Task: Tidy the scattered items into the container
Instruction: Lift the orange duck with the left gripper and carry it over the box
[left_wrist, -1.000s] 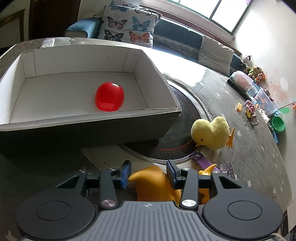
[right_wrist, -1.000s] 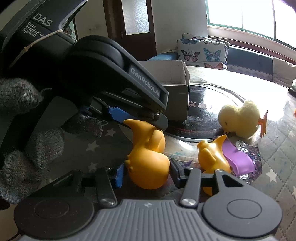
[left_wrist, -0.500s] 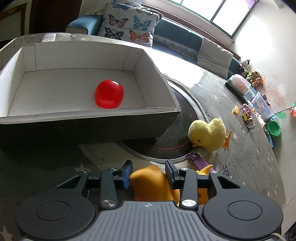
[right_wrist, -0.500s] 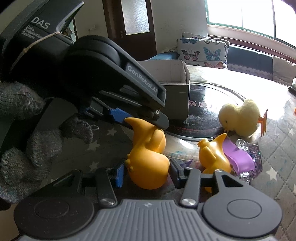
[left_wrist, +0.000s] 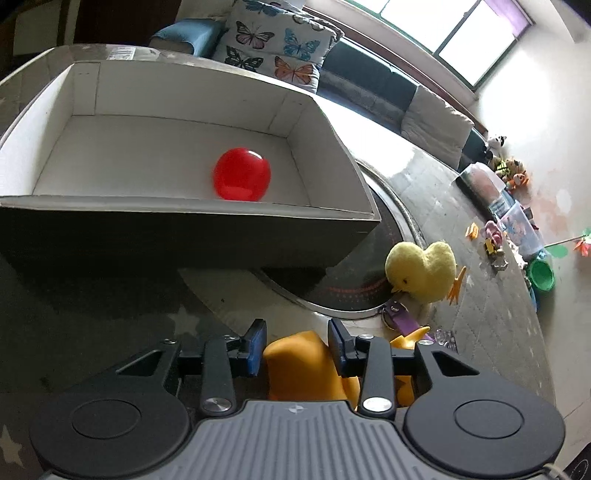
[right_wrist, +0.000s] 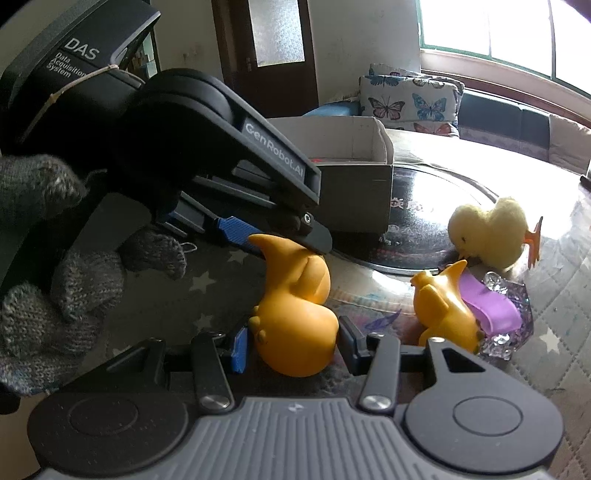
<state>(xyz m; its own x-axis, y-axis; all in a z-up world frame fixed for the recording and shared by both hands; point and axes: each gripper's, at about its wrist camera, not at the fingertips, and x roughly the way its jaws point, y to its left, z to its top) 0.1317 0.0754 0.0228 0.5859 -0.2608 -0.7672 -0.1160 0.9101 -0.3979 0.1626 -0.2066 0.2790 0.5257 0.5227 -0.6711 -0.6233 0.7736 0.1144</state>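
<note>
Both my grippers straddle the big orange rubber duck on the tabletop, left gripper and right gripper part-open with neither clamped yet, cardboard box just behind for the drop.

Left wrist view close above the orange duck, facing the box, right wrist view low, near, facing the same duck, box shared behind
</note>
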